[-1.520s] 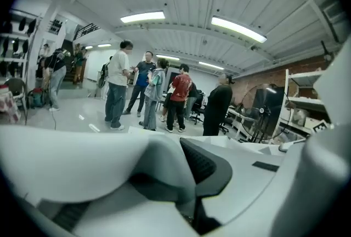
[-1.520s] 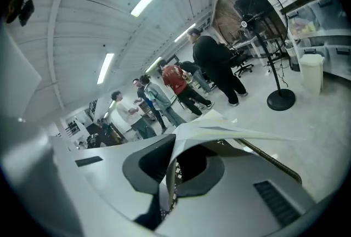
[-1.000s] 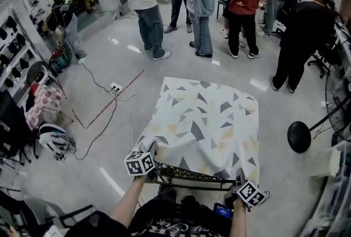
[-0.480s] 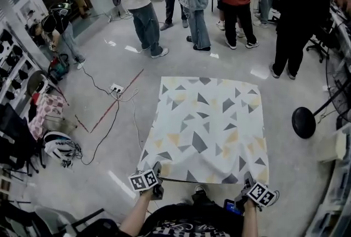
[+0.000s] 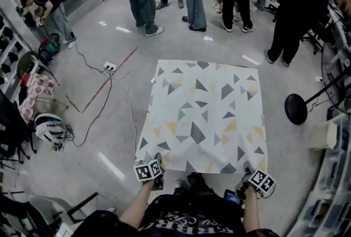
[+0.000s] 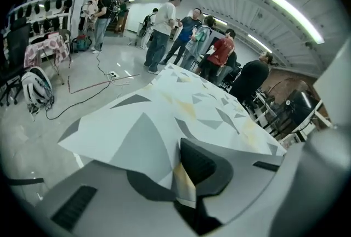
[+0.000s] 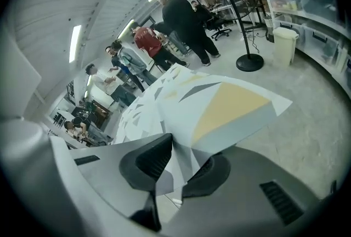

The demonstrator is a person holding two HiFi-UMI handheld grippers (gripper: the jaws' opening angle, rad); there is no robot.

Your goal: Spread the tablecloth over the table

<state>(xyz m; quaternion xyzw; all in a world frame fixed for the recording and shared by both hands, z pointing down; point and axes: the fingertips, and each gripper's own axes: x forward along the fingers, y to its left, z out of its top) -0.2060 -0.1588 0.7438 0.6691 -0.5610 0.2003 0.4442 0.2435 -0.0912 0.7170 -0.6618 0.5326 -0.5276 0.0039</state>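
— Most of the head view is glossy grey concrete floor (image 5: pixel 98 142). What stands on it?

— The rectangular white fabric tablecloth with grey and pale-yellow triangles (image 5: pixel 205 115). It lies flat over the table and hides it entirely. Its near edge is just in front of the person.

— Any creases?

— A shallow ripple shows towards the near right side. The two near corners rise into folds where the jaws have them. The cloth looks thin and matte, with straight edges.

— And the tools?

— Both have smooth grey plastic jaws with ribbed black pads. The left hand-held gripper (image 6: pixel 178 178) is clamped tight on the near-left corner. The right hand-held gripper (image 7: pixel 181 167) has the near-right corner between its pads, and its jaws are opening.
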